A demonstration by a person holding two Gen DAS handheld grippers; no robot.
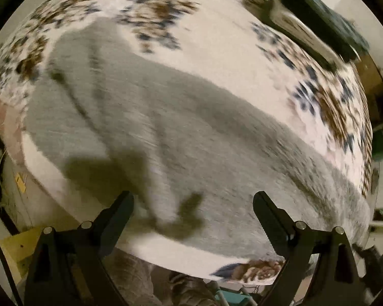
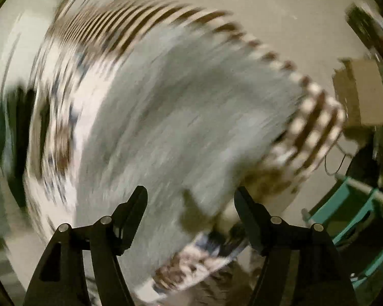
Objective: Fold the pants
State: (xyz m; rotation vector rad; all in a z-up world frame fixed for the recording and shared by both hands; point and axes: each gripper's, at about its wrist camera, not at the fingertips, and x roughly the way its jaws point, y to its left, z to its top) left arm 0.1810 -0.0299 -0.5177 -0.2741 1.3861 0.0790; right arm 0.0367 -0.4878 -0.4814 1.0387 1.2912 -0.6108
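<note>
Left gripper (image 1: 192,201): jaws spread wide, nothing between them, held above the pants (image 1: 150,132). Right gripper (image 2: 190,196): jaws likewise parted and empty, over the pants (image 2: 181,117). Pants: grey, spread flat on the patterned cloth (image 1: 217,38), reaching its near edge. Both views blurred, the right heavily.

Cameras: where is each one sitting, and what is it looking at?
Left wrist: sits on the left gripper, looking down at grey pants on a flowery cloth; its open black fingers show.
Right wrist: sits on the right gripper, over the same pants, blurred; open fingers show.
Both share pants and cloth.
</note>
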